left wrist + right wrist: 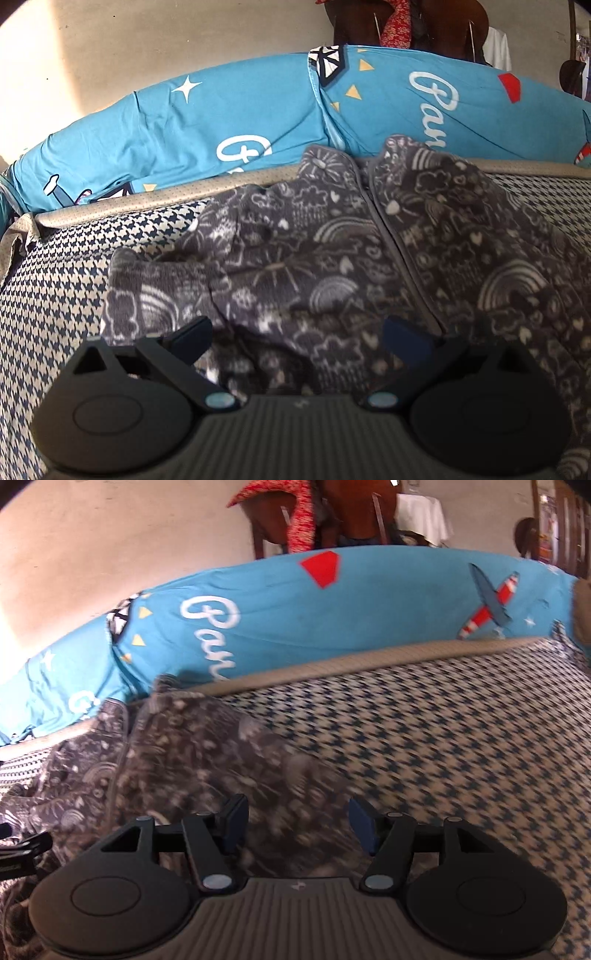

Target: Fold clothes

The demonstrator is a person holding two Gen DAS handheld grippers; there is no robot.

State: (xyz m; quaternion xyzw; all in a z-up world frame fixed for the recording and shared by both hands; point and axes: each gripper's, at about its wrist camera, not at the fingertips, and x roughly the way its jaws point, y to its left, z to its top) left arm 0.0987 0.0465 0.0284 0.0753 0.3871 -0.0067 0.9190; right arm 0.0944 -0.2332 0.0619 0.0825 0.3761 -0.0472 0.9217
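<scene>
We held the left tool (297,338) and right tool (297,825) wide over a rumpled fleece jacket (332,251); soft, light, likely best gripped at its hem.

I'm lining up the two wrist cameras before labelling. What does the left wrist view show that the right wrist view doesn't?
Only the left wrist view shows the jacket's zipper sharply, and a white star on the blue bedding.

Only the right wrist view shows a red-and-blue airplane print, a wide bare stretch of checkered cover, and part of the left gripper at its left edge.

Both show the grey patterned jacket, the blue bedding, and their own open gripper over it: left, right gripper.
</scene>
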